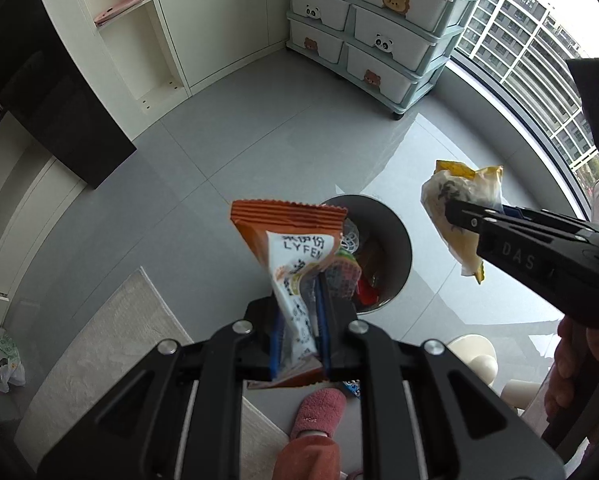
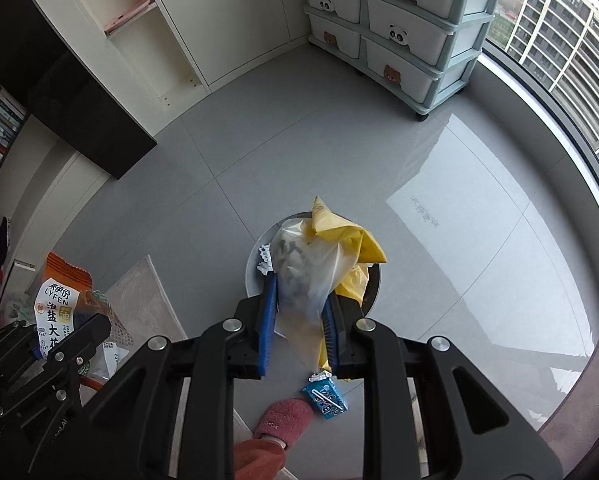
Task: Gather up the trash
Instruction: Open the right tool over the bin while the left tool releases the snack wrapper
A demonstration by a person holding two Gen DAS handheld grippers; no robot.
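My left gripper (image 1: 299,316) is shut on an orange and white LYFEN snack wrapper (image 1: 295,256), held upright above the near rim of a round grey trash bin (image 1: 399,248) with trash inside. My right gripper (image 2: 299,320) is shut on a yellow and clear plastic bag (image 2: 319,264), held directly over the bin (image 2: 255,268). In the left wrist view the right gripper (image 1: 459,216) and its bag (image 1: 459,196) hang to the right of the bin. In the right wrist view the left gripper (image 2: 59,344) with the wrapper (image 2: 57,304) is at lower left. A small blue drink carton (image 2: 325,394) lies on the floor.
Grey tiled floor. A pale rug (image 1: 111,344) lies to the left. A drawer unit with animal faces (image 1: 379,28) stands at the back by the window. White shelving (image 1: 139,40) and a dark cabinet (image 1: 59,112) stand at back left. My pink slipper (image 1: 319,412) is below.
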